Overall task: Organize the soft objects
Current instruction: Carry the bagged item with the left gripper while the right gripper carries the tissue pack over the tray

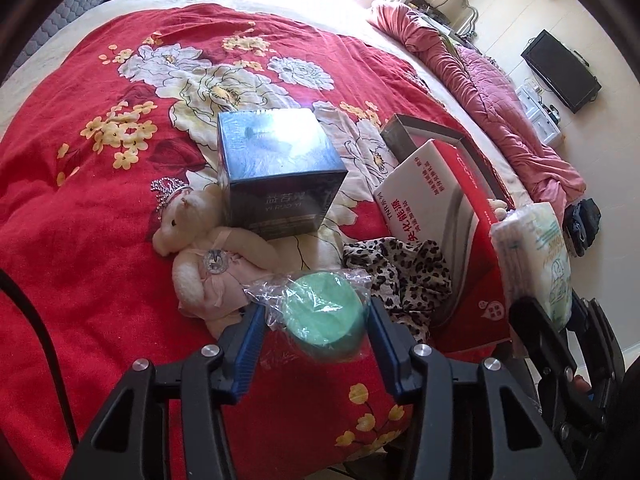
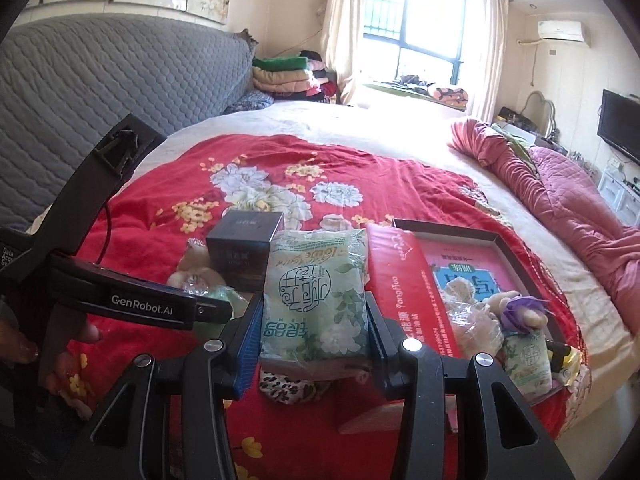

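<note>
While the left tongs (image 1: 316,322) clamp a wrapped green sponge (image 1: 324,316), the raised right tongs (image 2: 314,322) clamp a floral tissue pack (image 2: 316,296) beside "GenRobot.AI" lettering.

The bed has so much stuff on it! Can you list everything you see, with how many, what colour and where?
blanket: one, red with flowers, over the bed
dark box: one, blue-black, mid-blanket
teddy bear: one, cream, pink dress, left of the dark box
leopard cloth: one, spotted, beside the red tray
red tray: one, at the blanket's right edge, already holding small toys and a tissue pack
pink quilt: one, bunched at the bed's far right
green sponge: one, in clear wrap, between the left tongs
tissue pack: one, white-green, clamped in the right tongs
</note>
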The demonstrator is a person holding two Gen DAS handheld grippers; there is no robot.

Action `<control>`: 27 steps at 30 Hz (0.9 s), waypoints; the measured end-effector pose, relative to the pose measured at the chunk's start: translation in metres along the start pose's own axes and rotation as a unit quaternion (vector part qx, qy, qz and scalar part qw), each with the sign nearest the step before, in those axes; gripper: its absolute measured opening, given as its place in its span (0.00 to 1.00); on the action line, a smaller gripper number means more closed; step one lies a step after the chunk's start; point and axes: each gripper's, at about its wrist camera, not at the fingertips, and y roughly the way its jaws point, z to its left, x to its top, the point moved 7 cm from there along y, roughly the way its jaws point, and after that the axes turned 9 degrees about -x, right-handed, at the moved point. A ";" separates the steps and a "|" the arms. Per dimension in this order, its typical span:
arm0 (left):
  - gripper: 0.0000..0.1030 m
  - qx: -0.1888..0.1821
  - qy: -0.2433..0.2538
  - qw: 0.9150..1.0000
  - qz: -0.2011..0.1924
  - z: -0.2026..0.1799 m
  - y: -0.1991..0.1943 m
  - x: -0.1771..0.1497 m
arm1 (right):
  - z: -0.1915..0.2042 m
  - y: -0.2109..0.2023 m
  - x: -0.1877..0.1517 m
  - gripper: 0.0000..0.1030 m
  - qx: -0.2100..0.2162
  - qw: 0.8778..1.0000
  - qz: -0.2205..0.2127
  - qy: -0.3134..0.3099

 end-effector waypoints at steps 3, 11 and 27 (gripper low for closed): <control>0.49 0.009 0.007 1.000 -0.011 -0.006 -0.009 0.002 | -0.007 -0.003 0.005 0.45 0.000 1.000 -0.005 0.007; 0.49 0.021 0.025 0.999 -0.037 -0.028 -0.035 0.010 | -0.018 -0.019 0.018 0.45 -0.004 0.999 -0.034 0.013; 0.49 0.020 0.084 0.994 -0.067 -0.106 -0.050 0.039 | -0.076 -0.052 0.038 0.45 -0.041 0.995 -0.082 0.048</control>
